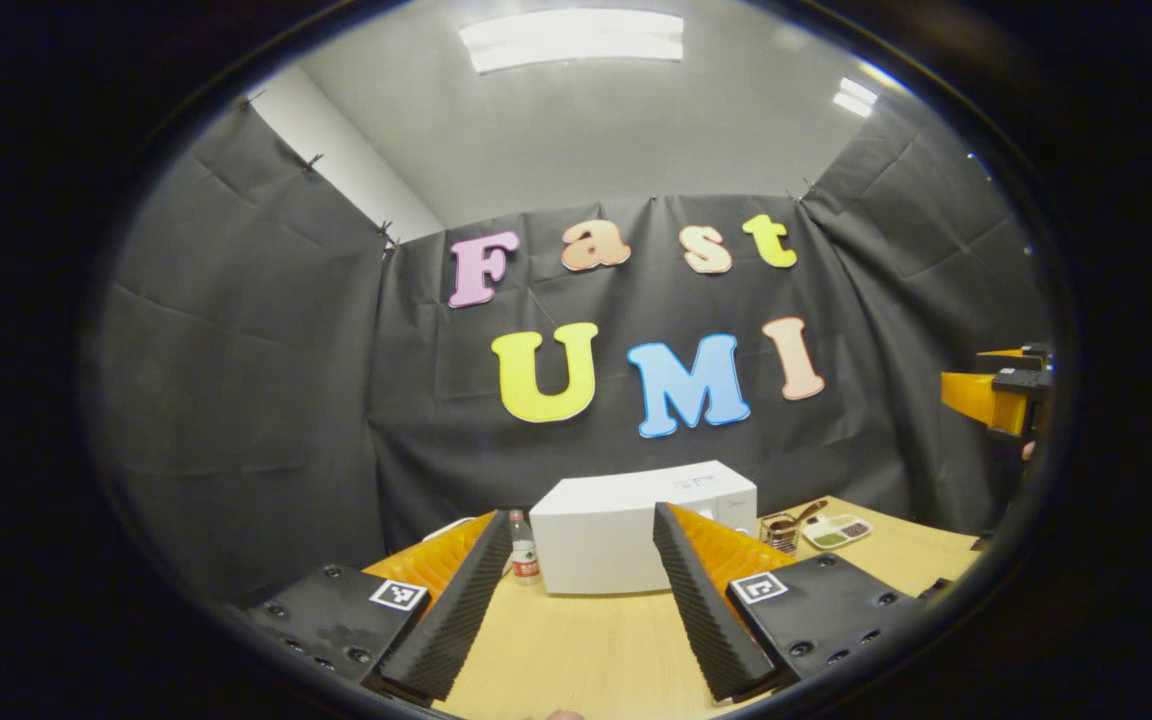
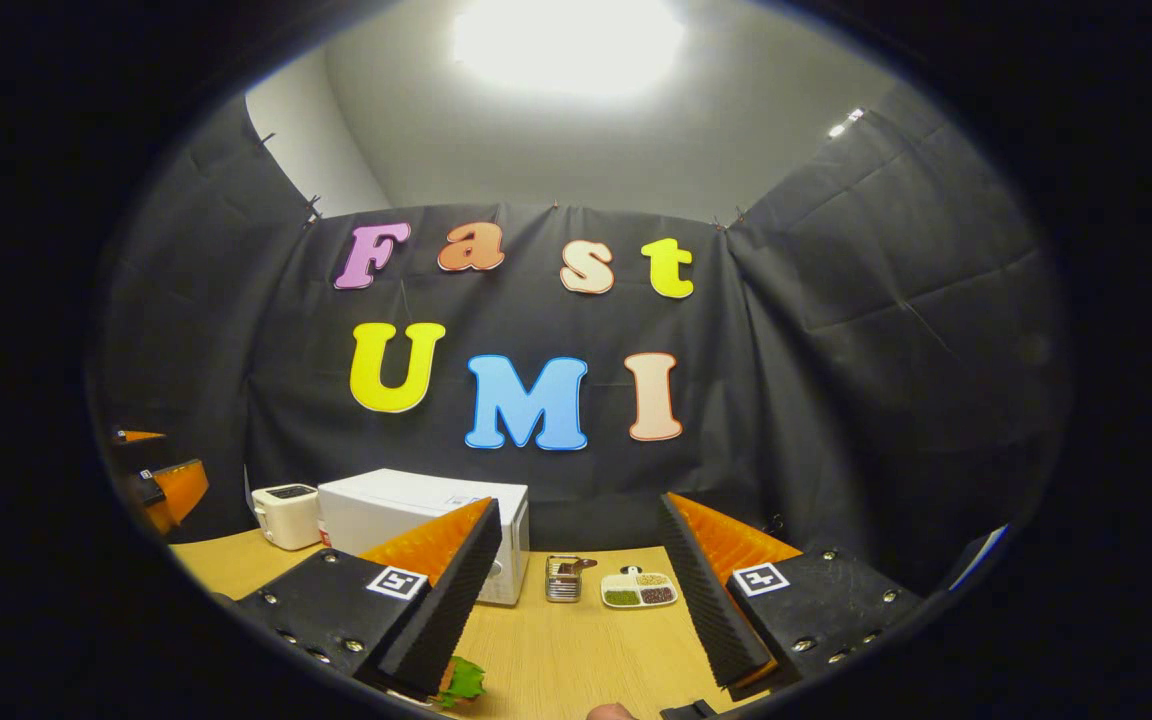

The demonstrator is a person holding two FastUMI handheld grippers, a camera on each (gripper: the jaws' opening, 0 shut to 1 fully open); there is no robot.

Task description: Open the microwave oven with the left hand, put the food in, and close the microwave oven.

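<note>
**Both grippers held wide above the tabletop, microwave door closed**

In the left gripper view, the left gripper (image 1: 581, 600) has its fingers (image 1: 456, 610) spread wide with nothing between them. They hang above a pale wooden tabletop (image 1: 586, 650). Straight ahead, framed between the fingers, sits a white microwave (image 1: 641, 525) with its door closed, backed against the black cloth wall. A small plastic bottle (image 1: 524, 548) stands just beside the microwave's left side. To its right are a wire basket (image 1: 782, 533) holding utensils and a divided dish (image 1: 838, 530) of food. At the far right edge, part of the other gripper shows, raised well above the tabletop.

In the right gripper view, the right gripper (image 2: 576, 610) also has its fingers (image 2: 451, 600) spread wide and empty. The microwave lies ahead and to the left, partly behind the left-hand finger, with a white toaster (image 2: 286, 515) just beside it. A piece of leafy green food (image 2: 461, 682) lies on the tabletop under the left-hand finger.
</note>
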